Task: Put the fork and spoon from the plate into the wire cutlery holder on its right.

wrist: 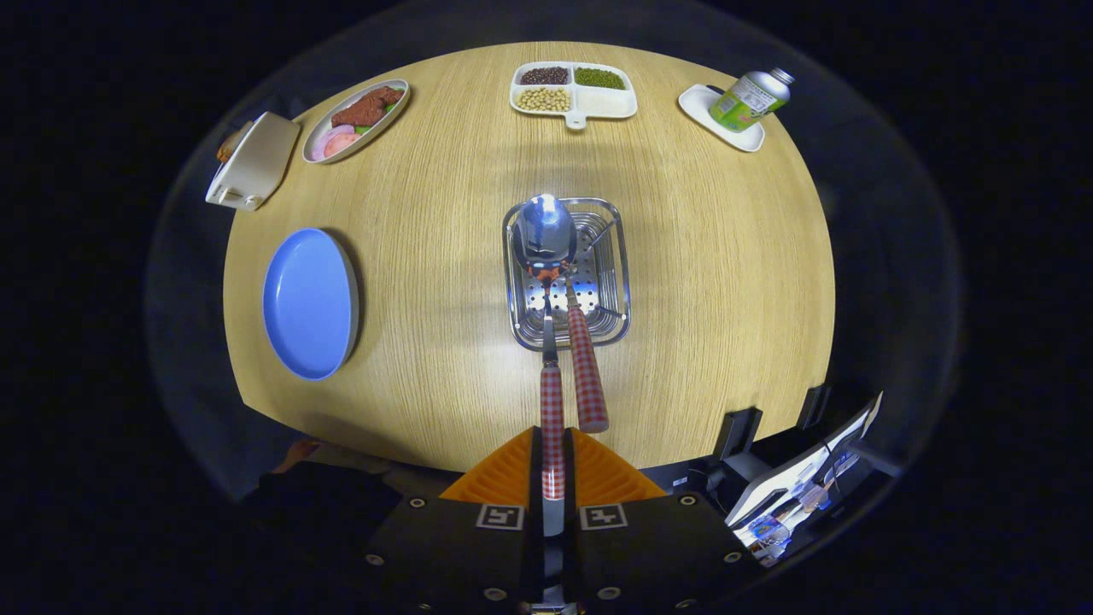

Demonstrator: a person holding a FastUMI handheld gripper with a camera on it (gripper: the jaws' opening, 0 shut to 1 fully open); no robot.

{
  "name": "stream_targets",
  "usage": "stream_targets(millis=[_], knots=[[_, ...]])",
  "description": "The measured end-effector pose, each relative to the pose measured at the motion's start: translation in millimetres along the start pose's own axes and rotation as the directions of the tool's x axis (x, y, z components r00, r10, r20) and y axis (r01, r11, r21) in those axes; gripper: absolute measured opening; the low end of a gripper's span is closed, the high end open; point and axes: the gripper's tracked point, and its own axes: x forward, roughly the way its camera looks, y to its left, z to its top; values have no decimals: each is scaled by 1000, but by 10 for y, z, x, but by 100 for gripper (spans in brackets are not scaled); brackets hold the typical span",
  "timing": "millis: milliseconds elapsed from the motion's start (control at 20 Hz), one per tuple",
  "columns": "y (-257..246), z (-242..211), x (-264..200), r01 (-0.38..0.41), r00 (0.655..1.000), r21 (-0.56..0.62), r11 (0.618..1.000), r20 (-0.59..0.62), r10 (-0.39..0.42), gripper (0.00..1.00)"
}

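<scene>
My gripper (pixel 552 437) hangs above the table and looks down on it. It is shut on the red-checked handle of the spoon (pixel 544 229), whose shiny bowl hovers over the far part of the wire cutlery holder (pixel 616 282). The fork (pixel 587 369) stands tilted in the holder, its head down inside. Its red-checked handle sticks up towards me, just right of the spoon's shaft. The blue plate (pixel 307 303) lies to the left of the holder, with nothing on it.
Along the table's far edge stand a white divided tray of beans (pixel 574 90), an oval plate of food (pixel 356 120) and a white box (pixel 254 161). There too, a green can (pixel 750 101) lies on a white dish. A monitor (pixel 803 487) stands below the near right edge.
</scene>
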Motion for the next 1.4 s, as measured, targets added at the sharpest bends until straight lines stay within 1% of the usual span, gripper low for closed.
stream_targets(millis=[150, 350, 500, 700, 850, 950, 1050, 1250, 1400], knots=[[-24, 13, -2, -9, 1000, 1, 1000, -27, 9, 10], [-104, -38, -61, 1, 999, -30, 1000, -52, -3, 10], [-139, -68, -41, 8, 997, -30, 1000, -79, -10, 10], [-131, 54, -46, 15, 997, -28, 999, -78, -17, 10], [-85, 123, -88, 0, 996, -13, 1000, -86, -1, 10], [-38, 152, -123, -18, 996, 8, 1000, -91, 19, 10], [38, 197, -146, -52, 994, 61, 997, -91, 57, 12], [22, 314, -190, -86, 994, 158, 984, -57, 96, 14], [21, 330, -225, -107, 993, 187, 977, -34, 115, 15]])
